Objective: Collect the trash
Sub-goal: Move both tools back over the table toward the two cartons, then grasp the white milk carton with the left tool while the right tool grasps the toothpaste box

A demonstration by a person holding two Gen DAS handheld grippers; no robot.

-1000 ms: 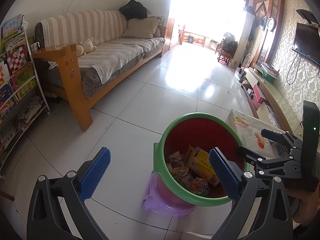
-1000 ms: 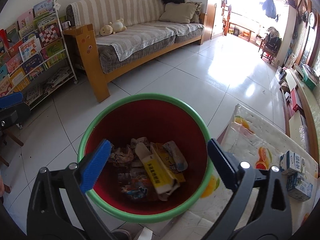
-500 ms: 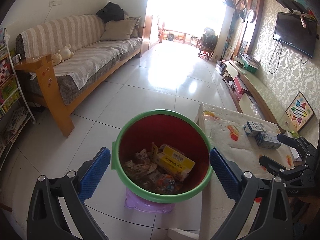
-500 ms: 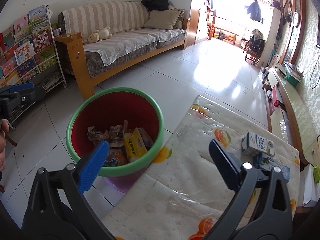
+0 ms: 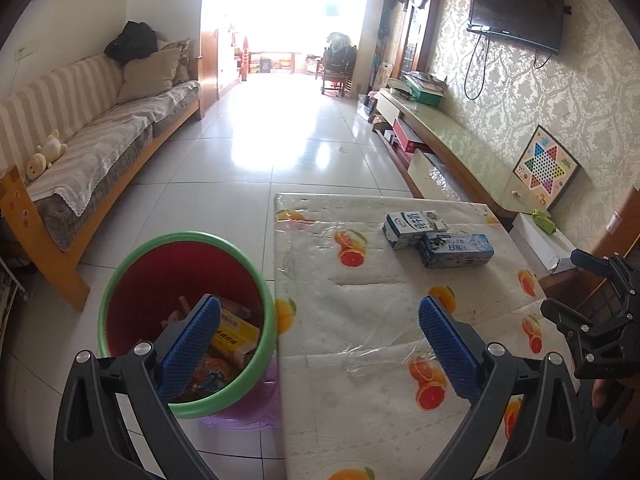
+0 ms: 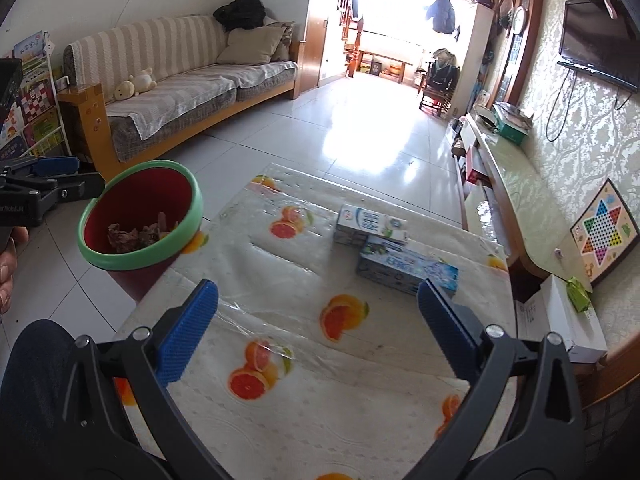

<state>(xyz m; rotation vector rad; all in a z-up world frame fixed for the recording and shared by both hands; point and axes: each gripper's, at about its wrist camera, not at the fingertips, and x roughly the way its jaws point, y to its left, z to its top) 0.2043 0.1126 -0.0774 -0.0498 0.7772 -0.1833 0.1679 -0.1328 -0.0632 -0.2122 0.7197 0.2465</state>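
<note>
A red bin with a green rim [image 5: 120,280] stands on a purple stool left of the table and holds several wrappers and a yellow box [image 5: 234,332]; it also shows in the right wrist view [image 6: 192,216]. Two milk cartons lie on the table's far side: a white one [image 5: 414,224] [image 6: 370,224] and a blue one [image 5: 456,250] [image 6: 404,268]. My left gripper [image 5: 320,344] is open and empty over the bin's right rim and the table's left edge. My right gripper [image 6: 318,328] is open and empty above the table, short of the cartons.
The table [image 6: 280,280] wears an orange-print cloth under plastic film. A sofa [image 5: 92,148] runs along the left wall, a low TV cabinet [image 5: 460,152] along the right. A book rack [image 6: 28,112] stands at far left. A white box [image 6: 560,320] sits right of the table.
Both grippers have swung right, from above the bin to over the table. The two cartons have come into fuller view. Both grippers stay open and empty.
</note>
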